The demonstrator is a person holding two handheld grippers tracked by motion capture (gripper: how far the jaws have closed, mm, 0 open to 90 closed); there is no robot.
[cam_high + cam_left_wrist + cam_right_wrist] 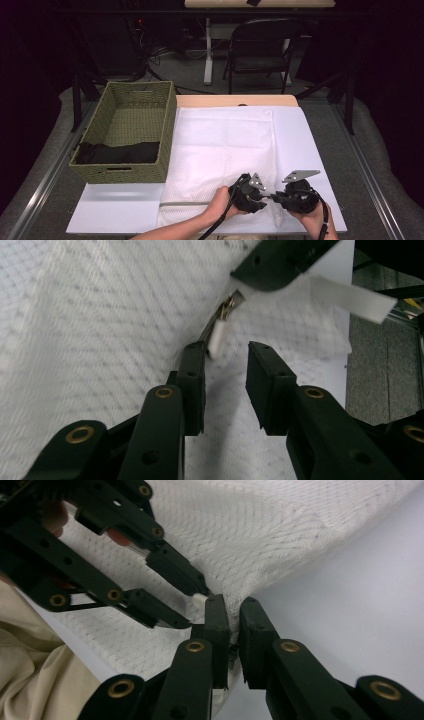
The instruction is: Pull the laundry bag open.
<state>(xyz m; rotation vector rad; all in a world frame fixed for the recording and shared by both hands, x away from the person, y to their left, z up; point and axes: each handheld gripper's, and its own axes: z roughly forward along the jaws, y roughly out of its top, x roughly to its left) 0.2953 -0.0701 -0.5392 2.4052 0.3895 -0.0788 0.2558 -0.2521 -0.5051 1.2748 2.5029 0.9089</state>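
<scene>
The room is dark. Beyond the table (235, 100) a black folding chair (261, 50) stands on grey floor (185, 75), cables (155, 55) trail left, a white desk leg (208, 50) beside it.

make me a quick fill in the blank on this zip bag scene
1. The woven basket stands on the ____ side of the table in the high view.
2. The right gripper is shut on the ____ mesh bag.
3. The left gripper reaches for the bag's ____ pull.
4. Inside the basket lies a folded ____ cloth.

Missing words: left; white; zipper; black
</scene>
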